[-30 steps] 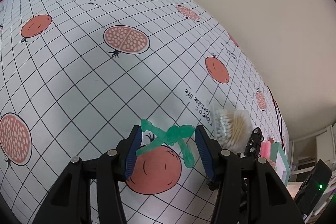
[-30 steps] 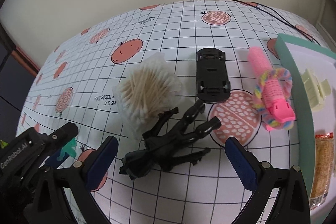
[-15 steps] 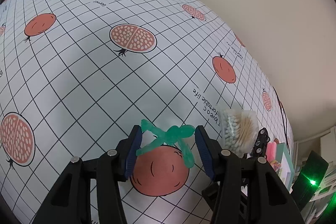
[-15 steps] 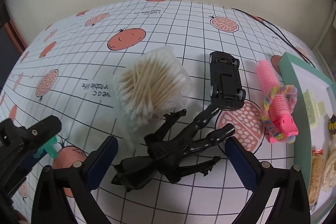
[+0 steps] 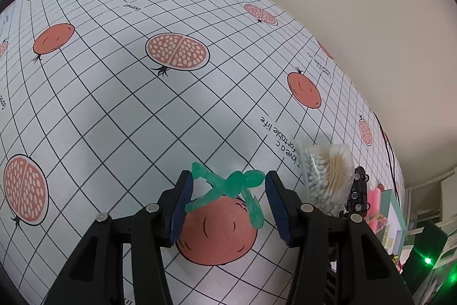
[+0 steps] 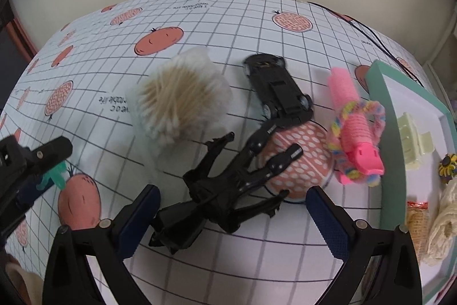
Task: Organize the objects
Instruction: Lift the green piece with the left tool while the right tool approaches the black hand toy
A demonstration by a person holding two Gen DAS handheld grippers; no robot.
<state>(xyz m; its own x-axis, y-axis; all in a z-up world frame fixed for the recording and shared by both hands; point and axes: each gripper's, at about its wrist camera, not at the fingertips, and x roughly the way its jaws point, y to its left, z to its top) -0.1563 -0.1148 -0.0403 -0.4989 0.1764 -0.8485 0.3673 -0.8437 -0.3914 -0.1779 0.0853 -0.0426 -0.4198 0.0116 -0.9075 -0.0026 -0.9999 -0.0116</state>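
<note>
The left gripper (image 5: pixel 227 192) held its jaws clenched on the green figure (image 5: pixel 228 186), unchanged, raised over the desk (image 5: pixel 114 93). The right gripper (image 6: pixel 232 215), jaws released, had closed in to straddle the black figure (image 6: pixel 228 190) beside the cotton swabs (image 6: pixel 180 102); a grasp looked imminent, with the tray (image 6: pixel 385 105) near.

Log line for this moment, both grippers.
left gripper: shut on green toy figure, above table | right gripper: open, around black toy robot | teal tray: right
</note>
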